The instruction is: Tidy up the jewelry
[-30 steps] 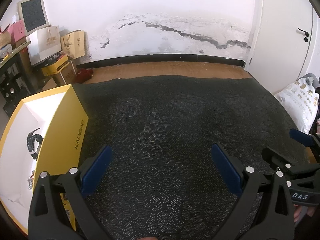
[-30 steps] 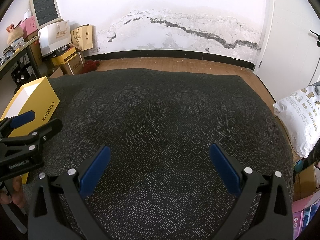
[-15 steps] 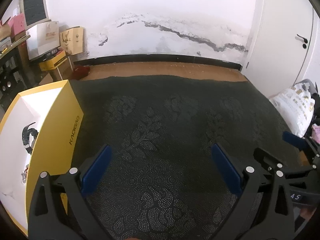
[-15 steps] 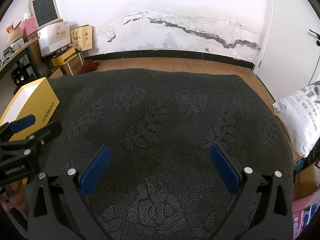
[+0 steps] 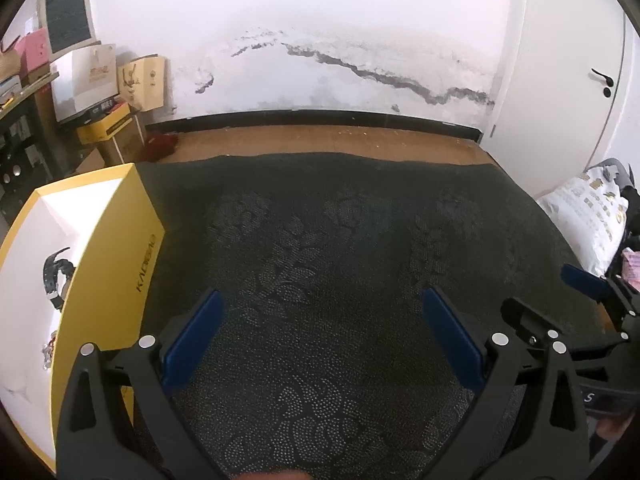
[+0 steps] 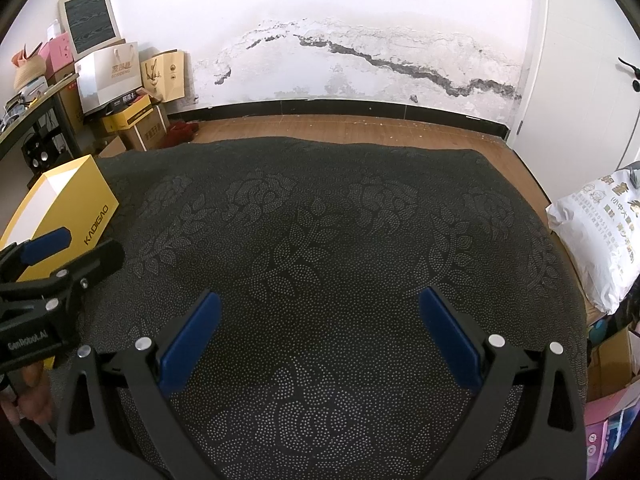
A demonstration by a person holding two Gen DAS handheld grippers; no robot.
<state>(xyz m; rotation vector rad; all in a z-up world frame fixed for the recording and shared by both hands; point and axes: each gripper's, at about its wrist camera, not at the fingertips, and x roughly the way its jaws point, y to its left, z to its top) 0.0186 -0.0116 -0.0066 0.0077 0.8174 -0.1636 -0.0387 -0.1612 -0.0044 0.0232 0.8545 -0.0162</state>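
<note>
Since 1 s ago: left wrist cam has swung a bit right/up, yellow box sits further left in frame and more of the far floor shows; right gripper has slid lower-right in that view. Right wrist cam barely changed.

Left wrist view: left gripper spread wide, blue pads apart, nothing between them, hovering over the dark patterned cloth. Open yellow box at left edge on the cloth, white interior. Inside it: a dark watch lying against the inner wall, plus a small jewelry piece lower down, too small to identify. Right gripper visible at far right, fingers apart, empty. White printed bag beyond the cloth's right edge.

Right wrist view: right gripper also wide open, empty, above the cloth. Left gripper enters from the left, just in front of the yellow box; box contents not visible from here. Cardboard boxes stacked in the back-left corner, cracked wall behind.
</note>
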